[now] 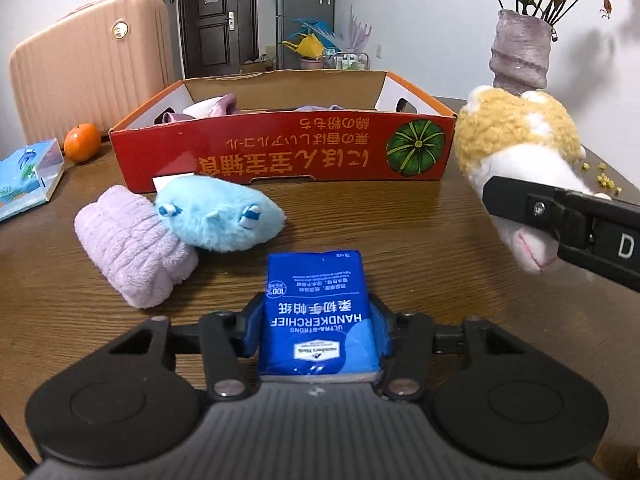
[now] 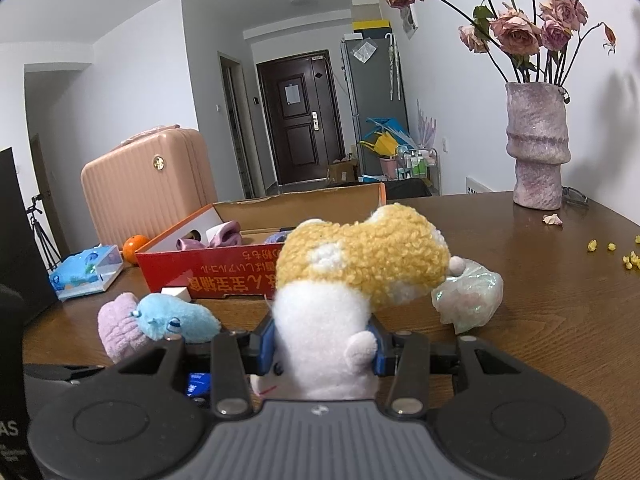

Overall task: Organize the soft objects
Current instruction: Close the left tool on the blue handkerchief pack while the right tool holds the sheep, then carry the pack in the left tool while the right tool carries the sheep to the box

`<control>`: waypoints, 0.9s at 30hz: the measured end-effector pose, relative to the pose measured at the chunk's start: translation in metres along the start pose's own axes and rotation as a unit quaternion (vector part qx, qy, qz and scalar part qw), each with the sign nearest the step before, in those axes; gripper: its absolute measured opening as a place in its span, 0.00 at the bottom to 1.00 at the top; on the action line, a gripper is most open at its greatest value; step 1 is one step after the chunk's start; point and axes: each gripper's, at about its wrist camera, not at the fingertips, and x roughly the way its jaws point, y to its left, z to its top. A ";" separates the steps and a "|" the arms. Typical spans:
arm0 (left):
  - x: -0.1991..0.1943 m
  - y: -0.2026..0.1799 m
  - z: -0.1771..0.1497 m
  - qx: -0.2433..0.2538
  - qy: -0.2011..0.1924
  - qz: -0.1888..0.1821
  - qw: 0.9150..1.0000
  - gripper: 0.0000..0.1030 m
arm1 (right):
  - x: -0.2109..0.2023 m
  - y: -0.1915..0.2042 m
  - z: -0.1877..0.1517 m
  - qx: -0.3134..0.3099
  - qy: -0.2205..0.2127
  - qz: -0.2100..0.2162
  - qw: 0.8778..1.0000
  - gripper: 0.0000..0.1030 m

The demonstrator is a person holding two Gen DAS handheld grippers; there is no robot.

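My left gripper (image 1: 318, 320) is shut on a blue handkerchief pack (image 1: 318, 300), held just above the wooden table. My right gripper (image 2: 324, 344) is shut on a yellow-and-white plush toy (image 2: 360, 260); the toy also shows at the right of the left wrist view (image 1: 516, 140), raised off the table. A red cardboard box (image 1: 280, 152) stands beyond both, with purple soft items (image 1: 216, 110) inside. A blue plush (image 1: 220, 212) leans on a rolled lilac towel (image 1: 132, 244) in front of the box's left end.
An orange (image 1: 82, 141) and a blue tissue box (image 1: 28, 176) sit at far left, a pink suitcase (image 1: 92, 60) behind. A vase of dried roses (image 2: 536, 144) stands at right, with an iridescent crumpled bag (image 2: 468, 296) and yellow crumbs (image 2: 628, 256) nearby.
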 end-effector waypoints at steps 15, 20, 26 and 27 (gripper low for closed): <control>-0.023 0.008 0.001 -0.009 -0.038 -0.007 0.999 0.50 | -0.005 -0.004 0.001 0.013 -0.030 0.016 0.999 0.42; -0.038 0.015 0.002 -0.021 -0.060 -0.009 0.998 0.50 | -0.007 -0.004 0.001 0.015 -0.037 0.013 0.999 0.42; -0.054 0.027 0.006 -0.033 -0.085 -0.012 0.996 0.50 | -0.008 0.000 0.001 0.010 -0.043 0.006 0.999 0.42; -0.056 0.029 0.006 -0.035 -0.086 -0.014 0.996 0.50 | -0.009 0.001 0.001 0.010 -0.045 0.005 0.999 0.42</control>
